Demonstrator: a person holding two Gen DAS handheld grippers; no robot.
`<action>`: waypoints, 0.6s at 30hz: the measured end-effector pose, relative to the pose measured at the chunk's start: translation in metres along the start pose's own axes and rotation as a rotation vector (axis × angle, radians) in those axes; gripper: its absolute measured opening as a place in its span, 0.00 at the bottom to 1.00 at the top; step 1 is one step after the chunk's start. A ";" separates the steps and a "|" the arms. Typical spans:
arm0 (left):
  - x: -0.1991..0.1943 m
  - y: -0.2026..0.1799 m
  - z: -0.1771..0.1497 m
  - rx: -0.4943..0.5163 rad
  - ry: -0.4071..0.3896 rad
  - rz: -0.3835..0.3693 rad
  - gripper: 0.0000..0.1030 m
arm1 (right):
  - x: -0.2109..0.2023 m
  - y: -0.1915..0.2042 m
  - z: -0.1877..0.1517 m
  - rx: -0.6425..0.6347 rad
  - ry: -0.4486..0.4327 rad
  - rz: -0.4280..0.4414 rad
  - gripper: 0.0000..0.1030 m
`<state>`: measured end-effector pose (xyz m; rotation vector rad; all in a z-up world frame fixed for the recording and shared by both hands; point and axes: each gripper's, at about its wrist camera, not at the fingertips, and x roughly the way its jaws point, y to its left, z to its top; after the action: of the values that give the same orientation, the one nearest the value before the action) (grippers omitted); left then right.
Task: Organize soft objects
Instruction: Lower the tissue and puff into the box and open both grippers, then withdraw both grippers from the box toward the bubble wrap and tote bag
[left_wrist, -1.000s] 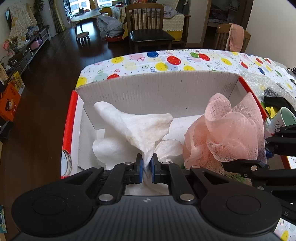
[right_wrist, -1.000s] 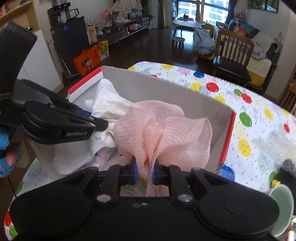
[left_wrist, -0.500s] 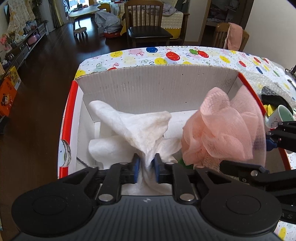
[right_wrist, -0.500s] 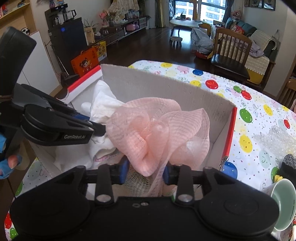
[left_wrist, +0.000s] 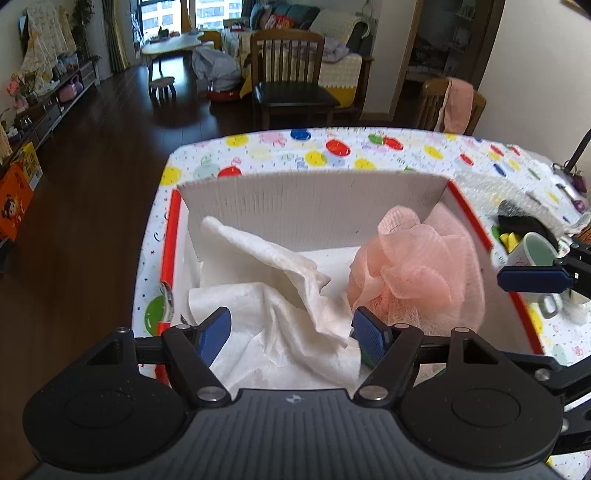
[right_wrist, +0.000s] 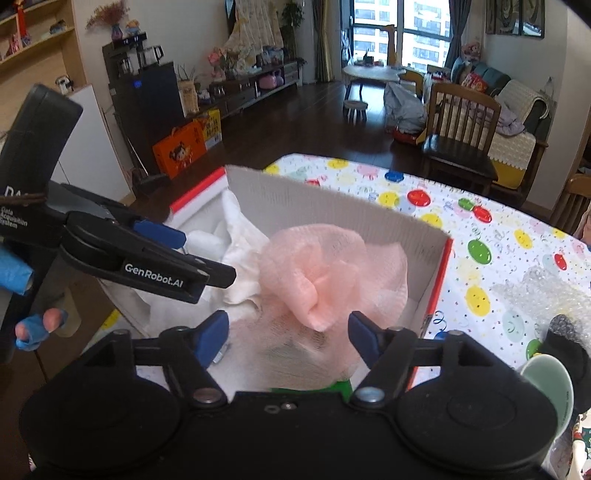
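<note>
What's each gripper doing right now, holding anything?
Left gripper: jaws opening, pads clear of the white cloth lying in the box.
Right gripper: jaws opening, pink mesh pouf released, nothing held.

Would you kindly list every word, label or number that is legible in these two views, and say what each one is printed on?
"GenRobot.AI": white print on the side of the left gripper, seen from the right wrist.
"Data Acquisition System": small white print on that gripper's handle body, barely legible.
Print on the orange gift box and yellow box: too blurred to read.
</note>
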<state>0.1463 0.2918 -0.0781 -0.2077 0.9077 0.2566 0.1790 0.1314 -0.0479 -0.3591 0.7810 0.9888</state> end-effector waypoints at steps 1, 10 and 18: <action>-0.006 -0.001 -0.001 0.002 -0.010 -0.003 0.71 | -0.006 0.000 -0.001 0.005 -0.013 0.004 0.74; -0.052 -0.025 0.003 0.035 -0.109 -0.074 0.78 | -0.065 -0.003 -0.008 0.029 -0.132 0.010 0.94; -0.065 -0.068 0.002 0.031 -0.143 -0.143 0.81 | -0.115 -0.032 -0.028 0.076 -0.208 -0.009 0.99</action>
<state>0.1302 0.2196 -0.0208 -0.2217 0.7509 0.1231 0.1587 0.0284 0.0148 -0.1900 0.6263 0.9678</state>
